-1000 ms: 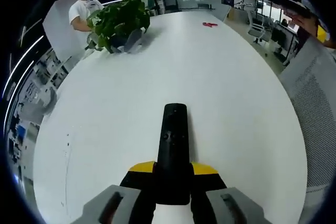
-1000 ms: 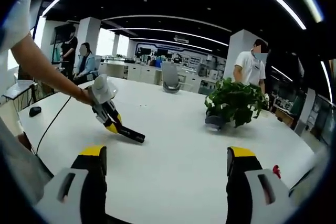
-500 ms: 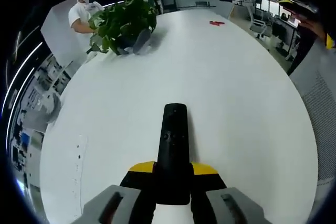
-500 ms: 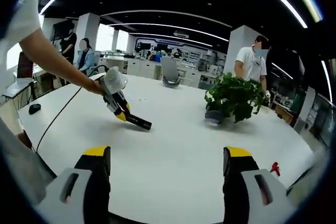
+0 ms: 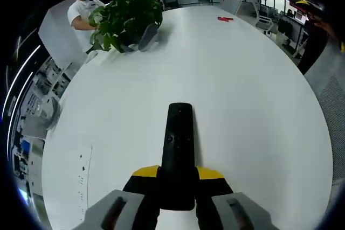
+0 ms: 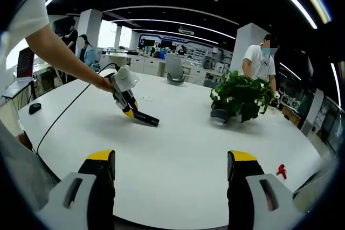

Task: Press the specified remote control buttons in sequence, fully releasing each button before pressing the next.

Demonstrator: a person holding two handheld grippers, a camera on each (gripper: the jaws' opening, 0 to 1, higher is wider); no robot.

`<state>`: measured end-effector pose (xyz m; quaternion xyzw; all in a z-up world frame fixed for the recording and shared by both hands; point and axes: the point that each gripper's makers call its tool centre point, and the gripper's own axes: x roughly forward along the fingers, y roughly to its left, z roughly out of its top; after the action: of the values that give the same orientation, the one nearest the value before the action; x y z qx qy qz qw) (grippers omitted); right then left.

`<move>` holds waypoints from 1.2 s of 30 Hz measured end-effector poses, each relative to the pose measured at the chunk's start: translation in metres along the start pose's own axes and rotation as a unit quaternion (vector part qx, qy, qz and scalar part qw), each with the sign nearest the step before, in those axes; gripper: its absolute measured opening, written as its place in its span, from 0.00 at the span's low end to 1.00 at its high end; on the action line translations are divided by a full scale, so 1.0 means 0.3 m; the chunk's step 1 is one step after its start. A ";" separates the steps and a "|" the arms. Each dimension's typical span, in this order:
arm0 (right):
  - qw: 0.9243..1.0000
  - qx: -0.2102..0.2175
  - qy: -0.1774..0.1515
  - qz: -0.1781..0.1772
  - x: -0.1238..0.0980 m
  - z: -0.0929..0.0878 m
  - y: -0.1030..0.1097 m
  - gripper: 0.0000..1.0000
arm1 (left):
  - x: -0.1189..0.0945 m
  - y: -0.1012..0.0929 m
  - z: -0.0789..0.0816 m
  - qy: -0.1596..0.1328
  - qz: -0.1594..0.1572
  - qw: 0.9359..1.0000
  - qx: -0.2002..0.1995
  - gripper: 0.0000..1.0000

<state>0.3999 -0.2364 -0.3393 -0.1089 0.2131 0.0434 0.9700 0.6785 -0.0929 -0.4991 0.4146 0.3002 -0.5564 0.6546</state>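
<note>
Left gripper (image 5: 178,179) clamped on the near end of a black remote control (image 5: 178,146), which points forward over the white table (image 5: 253,106); buttons face up. In the right gripper view the same gripper (image 6: 131,112) tilts down with the remote's (image 6: 145,119) far tip at or just above the tabletop; contact not resolvable. Right gripper (image 6: 168,168) empty, jaws spread wide, well apart from the remote. Potted plant (image 6: 241,96) at the far side of the table; small red object (image 6: 280,171) near the table's edge. A person in a white shirt (image 6: 260,60) stands behind the plant.
</note>
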 end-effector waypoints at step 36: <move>1.000 0.006 0.003 -0.006 -0.006 -0.008 -0.016 0.86 | -0.057 0.075 -0.005 -0.039 0.022 0.991 -0.130 0.50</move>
<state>0.3979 -0.2417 -0.3397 -0.1045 0.2156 0.0362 0.9702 0.6972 -0.0824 -0.4804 0.3104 0.3352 -0.5141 0.7259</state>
